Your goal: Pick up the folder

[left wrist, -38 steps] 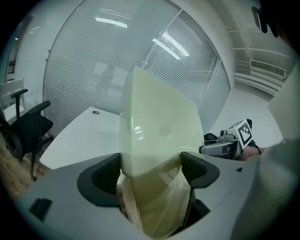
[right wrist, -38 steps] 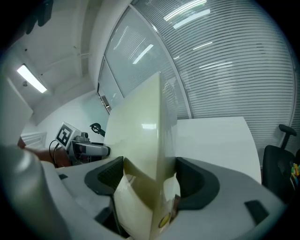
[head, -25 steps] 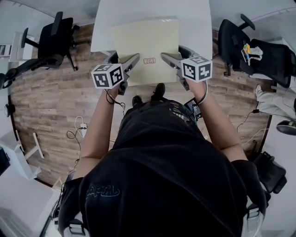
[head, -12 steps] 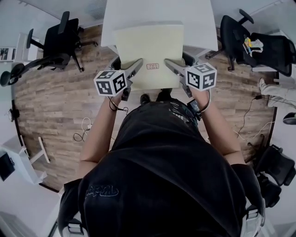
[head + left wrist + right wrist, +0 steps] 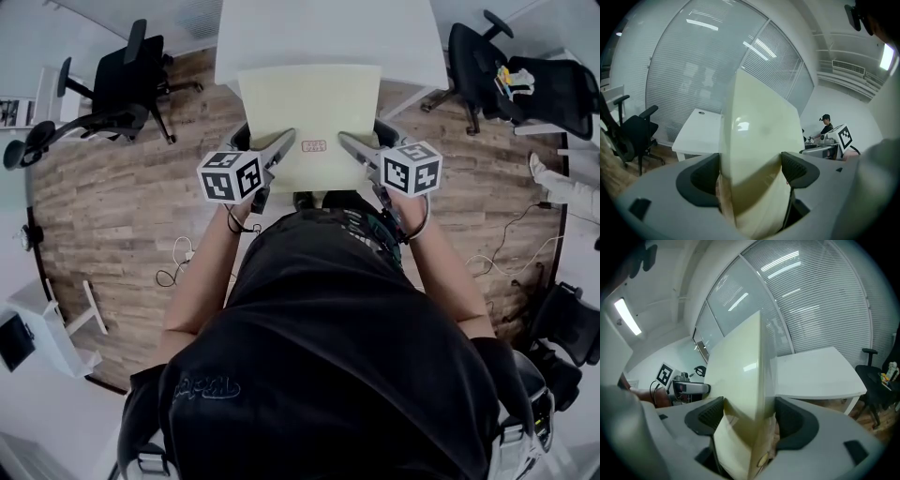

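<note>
Only my gripper views show the left tongs (image 5: 751, 174) and right tongs (image 5: 749, 420) clamped on the pale folder (image 5: 309, 112); overhead, it overlaps the white table (image 5: 272, 37), black chairs (image 5: 127, 70) flanking.

White counter (image 5: 323, 37) at top centre, standing on wood plank floor (image 5: 103, 216). Black office chair (image 5: 136, 70) left of it, second chair (image 5: 89, 125) further left. On the right, black chair (image 5: 478, 56), then another chair (image 5: 562, 94) carrying a yellow item (image 5: 511, 80). Cables (image 5: 175, 270) on the floor. Blinds (image 5: 693, 65) behind glass. Capped person (image 5: 827, 125) far back.
</note>
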Demonstrator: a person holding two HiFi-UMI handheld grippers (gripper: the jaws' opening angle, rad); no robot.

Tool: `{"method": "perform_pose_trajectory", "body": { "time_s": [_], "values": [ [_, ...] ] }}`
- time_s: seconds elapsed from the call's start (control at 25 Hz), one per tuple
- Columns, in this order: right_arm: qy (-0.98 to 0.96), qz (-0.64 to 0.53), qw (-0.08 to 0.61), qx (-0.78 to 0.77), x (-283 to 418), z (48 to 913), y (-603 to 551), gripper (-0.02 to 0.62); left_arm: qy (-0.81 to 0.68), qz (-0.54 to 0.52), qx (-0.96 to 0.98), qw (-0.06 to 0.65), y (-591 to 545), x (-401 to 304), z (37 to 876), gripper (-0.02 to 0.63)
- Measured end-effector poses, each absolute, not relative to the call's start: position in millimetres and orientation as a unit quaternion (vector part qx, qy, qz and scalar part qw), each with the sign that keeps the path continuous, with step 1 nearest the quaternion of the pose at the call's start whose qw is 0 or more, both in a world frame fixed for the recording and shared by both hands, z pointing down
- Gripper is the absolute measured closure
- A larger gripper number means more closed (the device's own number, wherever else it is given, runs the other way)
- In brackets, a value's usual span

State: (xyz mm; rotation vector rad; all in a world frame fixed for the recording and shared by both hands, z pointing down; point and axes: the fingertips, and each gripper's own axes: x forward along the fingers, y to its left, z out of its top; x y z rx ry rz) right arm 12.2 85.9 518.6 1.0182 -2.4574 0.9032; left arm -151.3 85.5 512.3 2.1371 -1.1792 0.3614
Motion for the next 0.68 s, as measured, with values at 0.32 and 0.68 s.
{"method": "perform_pose_trajectory", "body": {
  "time_s": [0.32, 0.68],
  "values": [
    [-0.863, 0.310, 0.166, 0.364, 6.1, 513.5, 93.4, 0.239, -0.448, 0.134, 0.820, 0.328, 91.5, -157.5, 508.0, 0.189],
    [-0.860, 0.312, 0.173, 0.365, 10.6, 517.3, 89.2, 0.239, -0.449, 0.131, 0.818, 0.335, 87.9, -153.4, 512.3, 0.189]
  ]
}}
